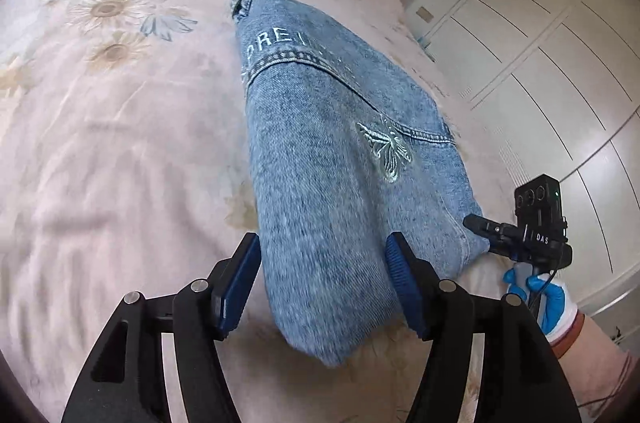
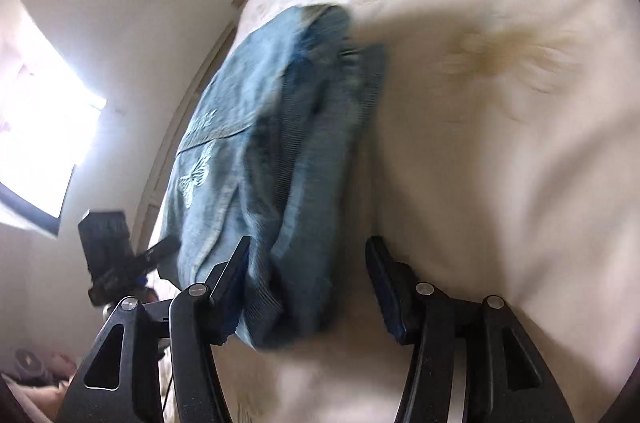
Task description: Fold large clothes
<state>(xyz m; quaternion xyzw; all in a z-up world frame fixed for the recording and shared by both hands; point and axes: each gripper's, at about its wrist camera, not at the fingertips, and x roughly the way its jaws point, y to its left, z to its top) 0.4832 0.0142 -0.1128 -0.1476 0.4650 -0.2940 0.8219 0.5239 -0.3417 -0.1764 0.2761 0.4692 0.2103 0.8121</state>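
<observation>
The folded jeans [image 1: 344, 159] lie on the bed [image 1: 120, 127], directly ahead of both tools. The garment is mid-blue, acid-washed denim with a coarse speckled weave, pale stitched seams, a pale embroidered butterfly [image 1: 386, 151] and white lettering near the far waistband end. The folded stack forms a long, tapering wedge with several layers visible along its edge.

The left hand-held gripper [image 1: 324, 283] is released: its ribbed blue pads [image 1: 402, 275] stand apart with the near end of the denim between them, and a gap shows on the left side.

The right hand-held gripper [image 2: 308, 283] is likewise released. Its left pad sits against the layered denim edge; the right pad stands clear over bare sheet. Whether the left pad actually presses the cloth cannot be told, as this view is motion-blurred.

In the left wrist view, the right tool's black body appears to the right of the left hand-held gripper, held by a hand [image 1: 548, 303] in a blue-and-white glove.

The bed cover is smooth cream fabric printed with faded daisies. White panelled wardrobe doors [image 1: 540, 63] stand beyond, to the right.
</observation>
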